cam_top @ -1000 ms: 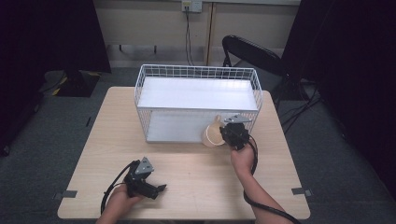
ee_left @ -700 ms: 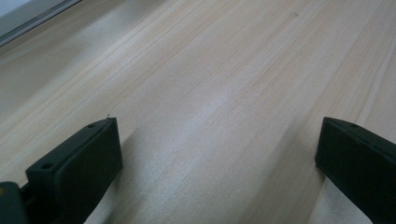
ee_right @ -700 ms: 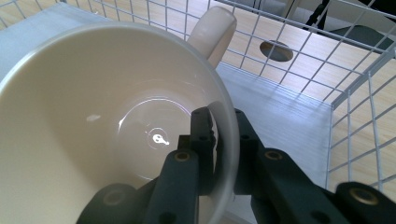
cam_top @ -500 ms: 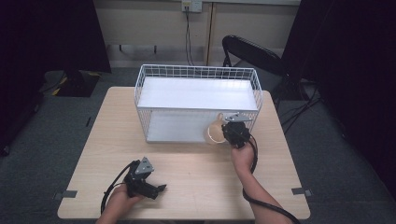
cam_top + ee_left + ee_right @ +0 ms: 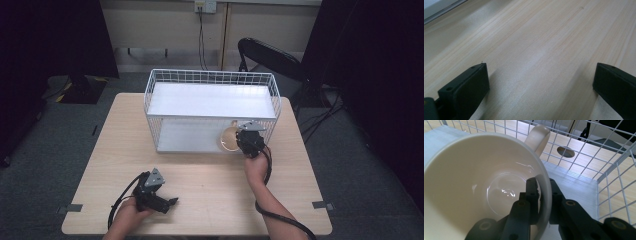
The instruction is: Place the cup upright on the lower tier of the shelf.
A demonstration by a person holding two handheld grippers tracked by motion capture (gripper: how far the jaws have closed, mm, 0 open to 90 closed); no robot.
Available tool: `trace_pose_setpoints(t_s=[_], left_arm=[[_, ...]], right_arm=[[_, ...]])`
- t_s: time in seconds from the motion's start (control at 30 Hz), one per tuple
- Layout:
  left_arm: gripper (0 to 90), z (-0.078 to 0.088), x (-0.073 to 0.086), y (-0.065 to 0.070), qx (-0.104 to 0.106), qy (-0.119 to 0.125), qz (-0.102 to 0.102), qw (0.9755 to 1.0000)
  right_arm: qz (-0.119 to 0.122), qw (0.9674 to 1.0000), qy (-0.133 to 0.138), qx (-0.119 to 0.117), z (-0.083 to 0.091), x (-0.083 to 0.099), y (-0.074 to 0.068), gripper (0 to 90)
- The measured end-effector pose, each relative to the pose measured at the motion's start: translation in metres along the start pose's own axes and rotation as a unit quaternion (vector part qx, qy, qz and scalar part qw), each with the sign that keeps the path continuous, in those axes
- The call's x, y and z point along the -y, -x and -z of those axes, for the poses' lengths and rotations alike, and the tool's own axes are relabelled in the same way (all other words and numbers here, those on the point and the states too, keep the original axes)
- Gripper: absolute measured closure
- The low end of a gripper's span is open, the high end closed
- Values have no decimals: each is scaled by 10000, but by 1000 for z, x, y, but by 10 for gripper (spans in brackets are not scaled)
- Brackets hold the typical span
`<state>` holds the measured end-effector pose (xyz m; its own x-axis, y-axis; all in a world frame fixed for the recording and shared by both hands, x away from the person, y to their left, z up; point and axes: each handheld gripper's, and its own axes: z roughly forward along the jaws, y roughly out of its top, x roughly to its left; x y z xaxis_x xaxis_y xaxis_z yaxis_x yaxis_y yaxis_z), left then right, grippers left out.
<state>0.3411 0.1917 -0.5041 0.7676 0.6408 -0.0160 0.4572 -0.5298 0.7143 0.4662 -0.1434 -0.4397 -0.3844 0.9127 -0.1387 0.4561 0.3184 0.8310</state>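
My right gripper (image 5: 541, 202) is clenched on the cup (image 5: 486, 185): one jaw sits inside the rim, the other outside, and the wall is pinched between them. In the high view the cup (image 5: 228, 139) hangs at the front right corner of the rack (image 5: 210, 76), at the open front of its lower shelf, with my right gripper (image 5: 248, 141) just behind it on my side. The right gripper view puts the cup over the white shelf board, tipped toward me so I look into its bowl, handle up and away, the rack's right wire wall just beside it.

So I judge the pick-up done and the carry nearly over: the cup is at the rack, partly over the lower shelf. I cannot tell whether its base touches the board yet. What is left, as I see it, is to ease it further in, set it down upright, let go and back out without catching the wires.

My left gripper (image 5: 152, 192) rests low at the near left of the table (image 5: 200, 175), well apart from the rack, jaws wide and nothing between them.
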Motion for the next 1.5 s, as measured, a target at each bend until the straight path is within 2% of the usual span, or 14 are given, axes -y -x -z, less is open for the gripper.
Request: trace_pose_setpoints(t_s=[0.7,0.77,1.1,1.3,1.43,1.5], left_arm=[[1,0,0,0,0,1,1,10000],[1,0,0,0,0,0,0,10000],[1,0,0,0,1,0,1,10000],[1,0,0,0,1,-2,0,10000],[0,0,0,0,1,1,1,10000],[0,0,0,0,0,0,1,10000]], right_arm=[[-156,9996,140,180,-9,-4,-4,813],[-256,9993,228,173,-8,-4,-4,767],[-356,9980,448,285,-3,-9,-3,568],[-440,9975,514,189,0,-10,2,442],[-601,9967,547,-70,4,-10,4,352],[-577,9967,558,-152,7,-10,4,311]])
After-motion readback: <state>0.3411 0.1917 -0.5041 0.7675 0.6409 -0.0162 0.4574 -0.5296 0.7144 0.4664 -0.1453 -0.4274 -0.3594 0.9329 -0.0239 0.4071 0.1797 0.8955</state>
